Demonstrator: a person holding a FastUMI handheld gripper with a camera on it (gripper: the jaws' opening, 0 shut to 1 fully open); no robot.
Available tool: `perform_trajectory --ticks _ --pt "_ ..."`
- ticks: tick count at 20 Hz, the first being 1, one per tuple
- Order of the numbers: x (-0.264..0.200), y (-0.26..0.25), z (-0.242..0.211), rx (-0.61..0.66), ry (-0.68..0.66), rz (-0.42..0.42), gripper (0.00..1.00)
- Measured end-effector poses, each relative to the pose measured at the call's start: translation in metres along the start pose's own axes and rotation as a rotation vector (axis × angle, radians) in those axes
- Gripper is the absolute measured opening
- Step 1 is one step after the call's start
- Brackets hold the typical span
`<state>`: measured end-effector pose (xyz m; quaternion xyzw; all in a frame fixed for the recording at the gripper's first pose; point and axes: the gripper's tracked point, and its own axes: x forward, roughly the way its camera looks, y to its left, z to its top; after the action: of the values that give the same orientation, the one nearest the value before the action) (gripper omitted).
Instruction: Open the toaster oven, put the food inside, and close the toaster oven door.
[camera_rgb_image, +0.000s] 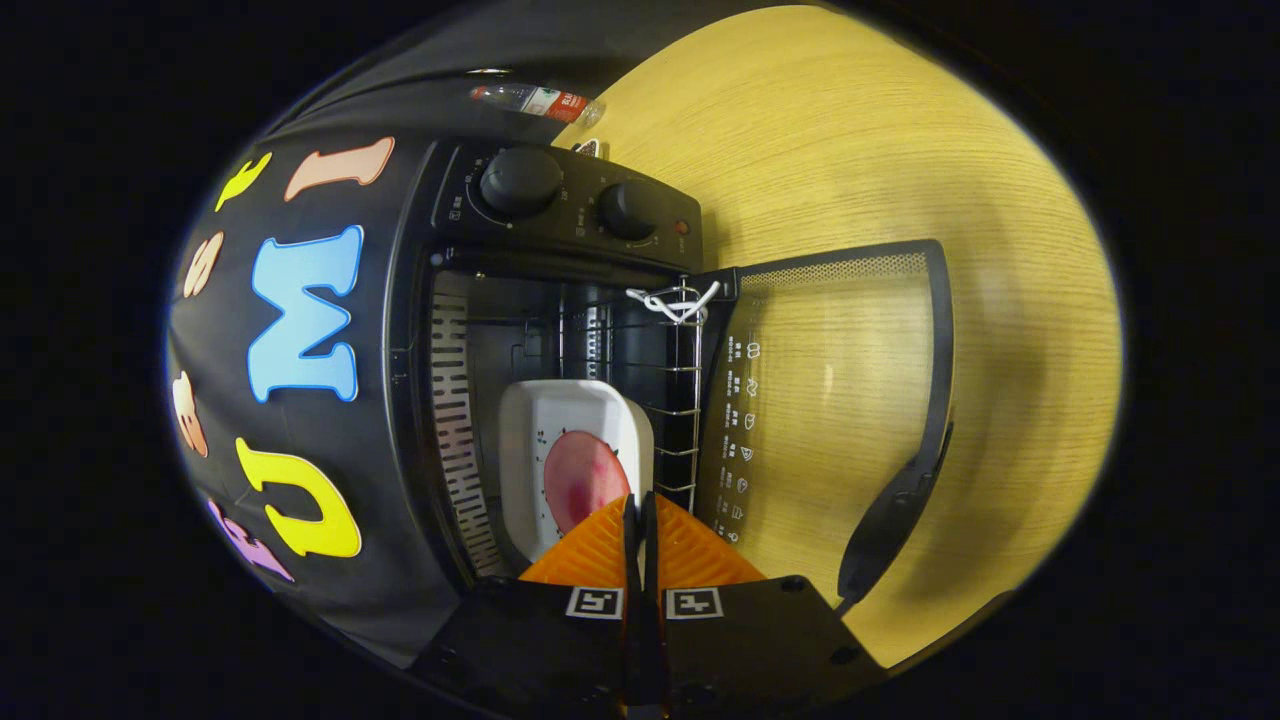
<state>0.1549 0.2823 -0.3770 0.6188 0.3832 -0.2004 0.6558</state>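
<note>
The black toaster oven (440, 330) stands with its glass door (830, 400) swung fully open and lying flat over the table, its dark handle (895, 510) at the outer edge. Inside the cavity a white dish (560, 420) holding a round pink-red piece of food (580, 480) rests against the wire rack (685, 400). My gripper (640, 497) reaches into the oven mouth, and its fingers are pressed together on the dish's near rim with only a thin slit between them. They hide the near edge of the dish.
Two black knobs (520, 180) sit on the oven's control panel. A white hook (675, 300) hangs on the rack's far end. A plastic bottle (535, 100) lies beyond the oven by the booth wall. The wooden table (850, 150) spreads around the open door.
</note>
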Motion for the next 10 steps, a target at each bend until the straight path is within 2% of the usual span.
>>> perform_trajectory --ticks 10 --pt "0.018 0.007 0.007 0.042 -0.044 -0.003 0.02"
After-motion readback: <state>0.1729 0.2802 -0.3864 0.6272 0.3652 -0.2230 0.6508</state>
